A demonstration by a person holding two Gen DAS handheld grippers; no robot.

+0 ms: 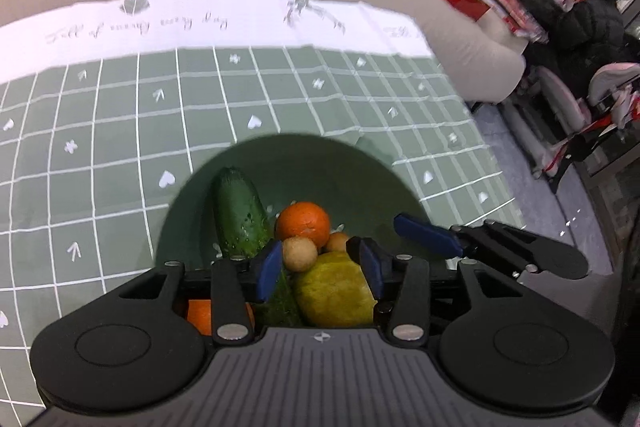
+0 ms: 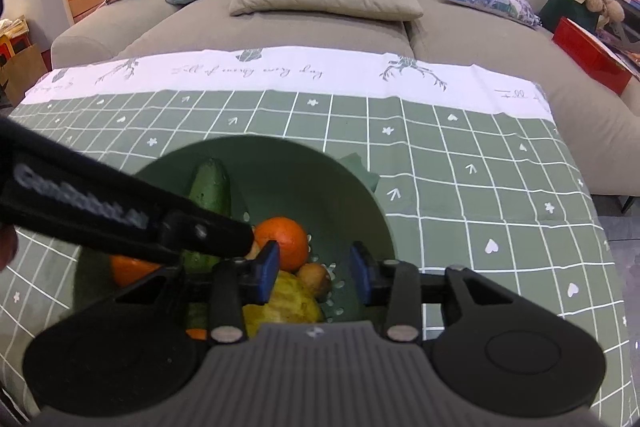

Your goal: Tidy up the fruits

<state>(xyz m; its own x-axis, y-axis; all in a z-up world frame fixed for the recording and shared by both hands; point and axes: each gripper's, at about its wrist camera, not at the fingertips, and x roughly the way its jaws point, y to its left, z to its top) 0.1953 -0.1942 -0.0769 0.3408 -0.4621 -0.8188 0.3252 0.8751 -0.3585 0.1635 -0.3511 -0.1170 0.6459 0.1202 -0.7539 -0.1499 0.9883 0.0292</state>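
A green bowl (image 1: 320, 163) (image 2: 280, 163) stands on the checked cloth. In it lie a cucumber (image 1: 240, 215) (image 2: 210, 187), an orange (image 1: 304, 221) (image 2: 286, 241), a second orange (image 1: 200, 313) (image 2: 128, 267), a small brown fruit (image 1: 299, 253) (image 2: 318, 279) and a yellow fruit (image 1: 334, 291) (image 2: 286, 301). My left gripper (image 1: 320, 267) hovers open over the pile; the brown and yellow fruits show between its blue pads, untouched. My right gripper (image 2: 314, 269) is open above the bowl's right half, beside the left one. Nothing is gripped.
The green checked tablecloth (image 2: 460, 187) covers a low table in front of a beige sofa (image 2: 320, 27) with several cushions. A folded green cloth (image 2: 358, 167) lies behind the bowl. A red box (image 2: 592, 55) sits at the right. A person (image 1: 592, 15) sits far right.
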